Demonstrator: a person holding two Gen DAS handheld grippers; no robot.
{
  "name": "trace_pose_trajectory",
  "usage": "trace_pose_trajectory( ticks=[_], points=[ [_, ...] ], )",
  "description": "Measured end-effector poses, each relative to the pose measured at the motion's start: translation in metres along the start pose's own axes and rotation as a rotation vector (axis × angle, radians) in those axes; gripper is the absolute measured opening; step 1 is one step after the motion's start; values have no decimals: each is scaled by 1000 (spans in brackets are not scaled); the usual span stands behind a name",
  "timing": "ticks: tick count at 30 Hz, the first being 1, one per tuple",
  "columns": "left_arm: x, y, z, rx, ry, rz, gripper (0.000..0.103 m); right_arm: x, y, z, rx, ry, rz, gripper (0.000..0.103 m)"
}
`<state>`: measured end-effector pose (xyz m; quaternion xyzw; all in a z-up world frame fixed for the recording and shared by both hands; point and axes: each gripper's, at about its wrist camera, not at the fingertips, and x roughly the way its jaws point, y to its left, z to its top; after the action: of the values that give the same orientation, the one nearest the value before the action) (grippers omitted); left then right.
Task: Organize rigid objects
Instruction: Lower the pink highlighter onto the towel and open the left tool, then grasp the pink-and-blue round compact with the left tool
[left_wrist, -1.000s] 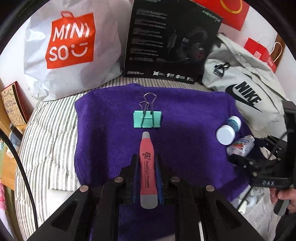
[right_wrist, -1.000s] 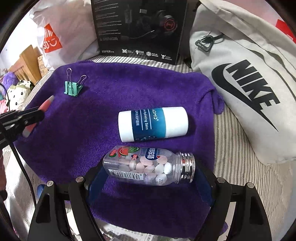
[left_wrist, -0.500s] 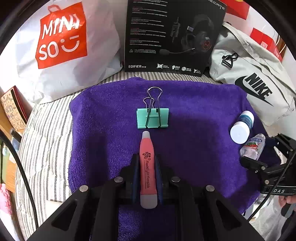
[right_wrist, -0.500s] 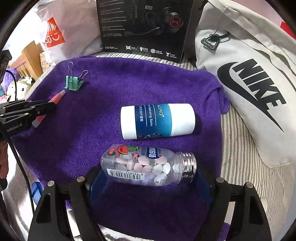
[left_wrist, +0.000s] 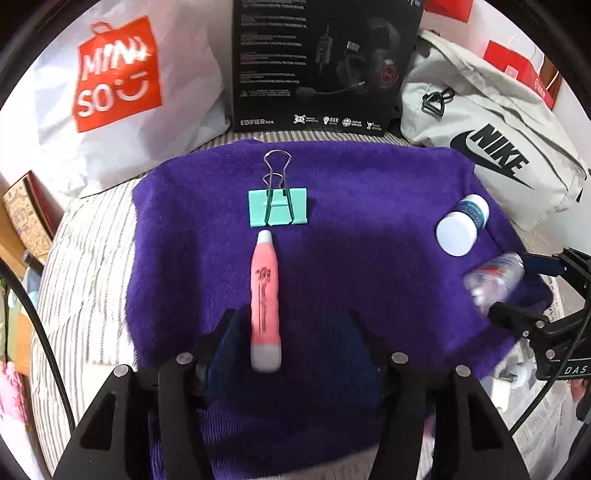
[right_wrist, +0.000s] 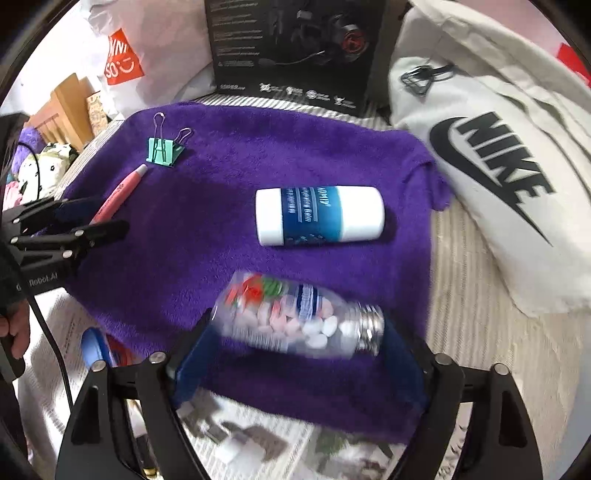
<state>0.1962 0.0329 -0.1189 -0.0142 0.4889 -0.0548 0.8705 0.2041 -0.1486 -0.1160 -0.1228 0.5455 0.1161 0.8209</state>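
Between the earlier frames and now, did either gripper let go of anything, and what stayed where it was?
The left gripper has opened and released the pink flashlight pen, which now lies on the purple towel just short of the green binder clip. The right gripper seems to have let go of the pill bottle, which is blurred and tilted. The binder clip and white-and-blue tube stayed put.

A fuzzy purple cloth towel (left_wrist: 369, 229) carries a clear plastic pill bottle (right_wrist: 295, 317) with shiny metal cap.
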Motion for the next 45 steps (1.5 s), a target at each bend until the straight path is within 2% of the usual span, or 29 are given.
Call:
trace_pose_trajectory(
  ticks=[6,10,12,17,21,29,33,34,35,37,45],
  points=[
    [-51,-3,-22,-30,-83,-51,56,-42,-7,-18,53,-59,1,88],
    [-74,-22,-46,2,-92,-101,56,-71,-18,-41,120,-106,20,88],
    [-73,-30,-54,26,-85,-114,56,-82,-24,-55,160,-119,27,89],
    [-54,-51,-73,121,-52,-84,56,-96,-34,-90,236,-128,32,89],
    [-46,-61,-78,143,-45,-123,56,-101,-37,-112,264,-134,22,89],
    [-33,-75,-75,183,-38,-132,56,-89,-46,-142,317,-110,34,89],
    [-27,-80,-73,193,-34,-129,56,-74,-43,-145,313,-81,45,89],
    [-25,-81,-73,196,-33,-131,52,-71,-41,-144,308,-75,43,89],
    [-24,-82,-73,195,-28,-137,42,-68,-38,-142,300,-71,43,89],
    [-22,-82,-72,200,-34,-128,35,-64,-33,-138,285,-71,51,89],
    [-30,-72,-75,207,-38,-117,35,-44,-14,-109,219,-85,59,89]
  ],
)
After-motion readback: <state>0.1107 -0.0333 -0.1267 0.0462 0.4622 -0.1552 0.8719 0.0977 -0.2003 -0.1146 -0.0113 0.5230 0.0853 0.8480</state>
